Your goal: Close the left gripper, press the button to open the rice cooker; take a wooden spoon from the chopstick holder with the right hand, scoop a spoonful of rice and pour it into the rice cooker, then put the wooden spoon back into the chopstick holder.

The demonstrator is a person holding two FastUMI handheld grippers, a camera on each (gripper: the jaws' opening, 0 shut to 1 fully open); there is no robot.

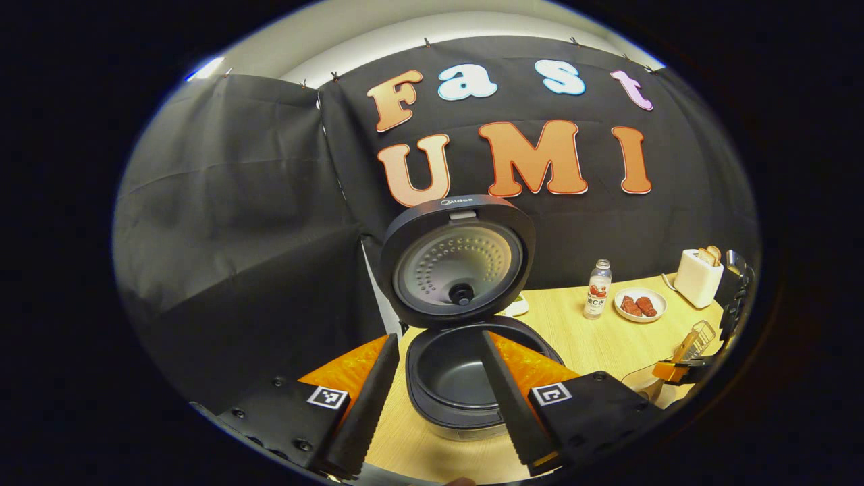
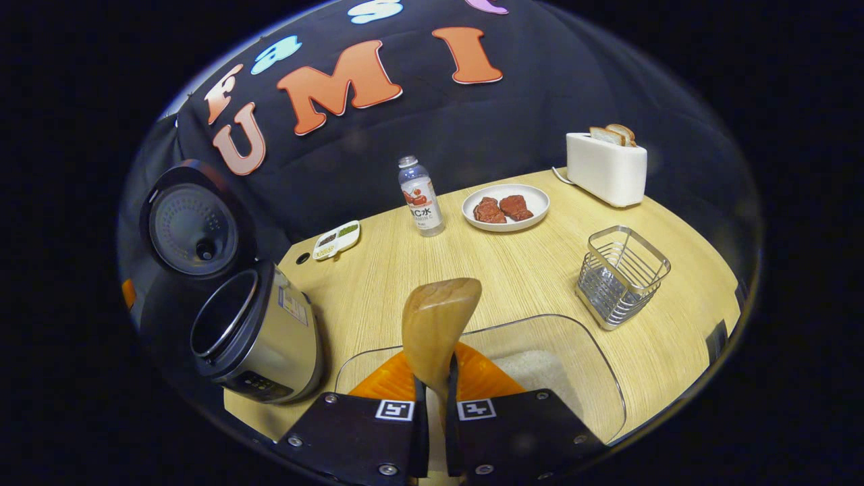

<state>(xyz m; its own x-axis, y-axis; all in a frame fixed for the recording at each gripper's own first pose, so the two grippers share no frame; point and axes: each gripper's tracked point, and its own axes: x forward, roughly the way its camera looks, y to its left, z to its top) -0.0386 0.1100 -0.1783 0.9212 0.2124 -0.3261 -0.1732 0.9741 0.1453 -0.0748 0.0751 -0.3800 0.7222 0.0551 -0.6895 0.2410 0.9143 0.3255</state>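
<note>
Left gripper [image 1: 432,398], lower centre of left gripper view, jaws released wide w/ the open rice cooker [image 1: 466,378] between them, lid up. Right gripper [image 2: 432,432], bottom centre of right gripper view, jaws clenched on wooden spoon [image 2: 439,327], bowl up over clear rice container [image 2: 574,358]. Chopstick holder [image 2: 621,277] at mid right on desk [image 2: 513,270].
</note>
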